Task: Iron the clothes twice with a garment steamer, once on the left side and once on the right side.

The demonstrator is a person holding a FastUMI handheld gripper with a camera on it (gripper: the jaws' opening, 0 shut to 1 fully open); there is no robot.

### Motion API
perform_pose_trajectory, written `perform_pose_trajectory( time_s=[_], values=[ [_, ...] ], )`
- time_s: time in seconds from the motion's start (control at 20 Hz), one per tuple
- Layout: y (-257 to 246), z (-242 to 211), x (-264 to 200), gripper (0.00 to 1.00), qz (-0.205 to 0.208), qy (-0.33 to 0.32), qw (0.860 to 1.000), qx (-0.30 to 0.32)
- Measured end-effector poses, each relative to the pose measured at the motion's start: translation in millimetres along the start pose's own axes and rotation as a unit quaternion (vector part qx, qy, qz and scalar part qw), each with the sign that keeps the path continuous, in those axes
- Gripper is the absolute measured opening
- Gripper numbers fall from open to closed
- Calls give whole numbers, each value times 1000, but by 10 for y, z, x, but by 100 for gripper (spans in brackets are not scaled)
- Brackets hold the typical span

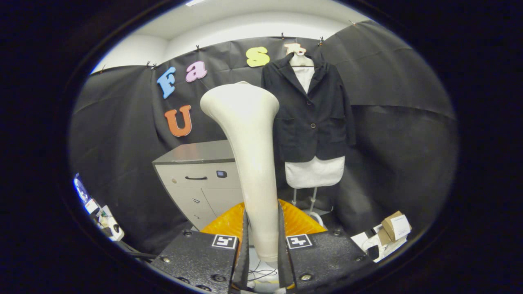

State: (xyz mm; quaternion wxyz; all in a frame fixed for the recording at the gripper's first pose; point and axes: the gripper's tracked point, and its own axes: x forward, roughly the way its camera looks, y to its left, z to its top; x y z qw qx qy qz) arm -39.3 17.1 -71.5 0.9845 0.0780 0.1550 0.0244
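A cream garment steamer [250,139] stands upright between my fingers, its handle pinched low down and its wide head flaring at the top. My gripper [262,241] is shut on it, both fingers pressing the handle's sides. Beyond the steamer, slightly to the right, a black jacket [311,112] hangs on a white dress form [314,171] against the booth's wall. The steamer's head is level with the jacket's left sleeve and stands well short of the cloth. An orange part [229,222] shows behind the fingers at the steamer's base.
A grey cabinet [198,179] with a drawer handle stands left of the dress form. Cardboard boxes and papers [388,232] lie on the floor to the right. Small items [102,216] sit at the far left. The form's metal stand [304,200] rises from the floor.
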Motion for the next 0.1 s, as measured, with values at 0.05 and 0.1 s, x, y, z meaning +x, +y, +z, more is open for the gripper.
perform_pose_trajectory(
  time_s=[0.05, 0.1],
  values=[
    [-7, 9, -4, 31, 0, -1, 1000, -1],
    [-13, 21, -18, 31, -1, -4, 1000, -3]
  ],
)
